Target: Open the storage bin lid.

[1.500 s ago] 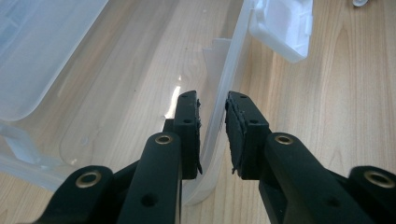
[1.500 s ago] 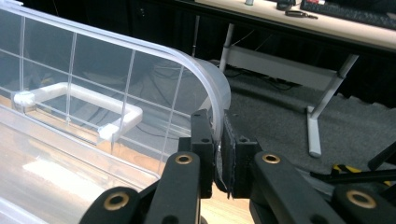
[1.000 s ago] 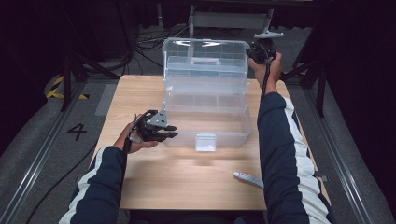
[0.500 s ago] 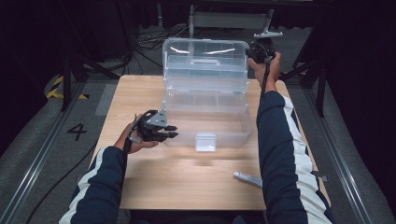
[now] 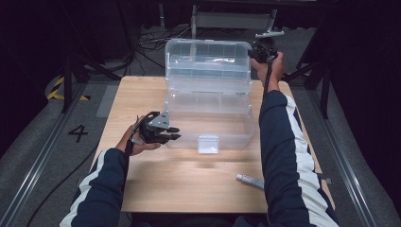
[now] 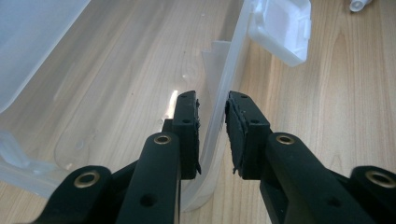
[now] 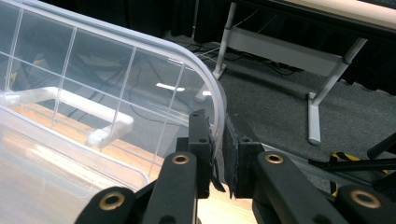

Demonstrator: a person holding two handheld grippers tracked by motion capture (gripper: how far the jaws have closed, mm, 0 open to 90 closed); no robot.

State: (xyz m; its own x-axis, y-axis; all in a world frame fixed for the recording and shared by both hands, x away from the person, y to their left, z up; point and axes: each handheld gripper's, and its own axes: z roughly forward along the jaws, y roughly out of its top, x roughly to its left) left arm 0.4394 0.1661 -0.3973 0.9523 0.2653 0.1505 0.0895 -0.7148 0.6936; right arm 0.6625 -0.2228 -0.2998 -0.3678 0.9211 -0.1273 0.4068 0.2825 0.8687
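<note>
A clear plastic storage box [image 5: 208,125] stands mid-table with its lid [image 5: 208,66] raised upright behind it. My left gripper [image 5: 175,133] is at the box's front left corner. In the left gripper view, the left gripper [image 6: 212,100] is shut on the thin front wall [image 6: 229,70], one jaw inside the box and one outside. My right gripper [image 5: 253,51] is up at the lid's top right corner. In the right gripper view, the right gripper [image 7: 217,119] is shut on the lid's curved rim [image 7: 212,84]. A white handle [image 7: 70,100] shows through the lid.
The box's white latch [image 5: 208,144] hangs at the middle of its front wall. A small white tube [image 5: 250,180] lies on the wooden table [image 5: 189,184] near the right forearm. Dark floor, cables and stand legs surround the table.
</note>
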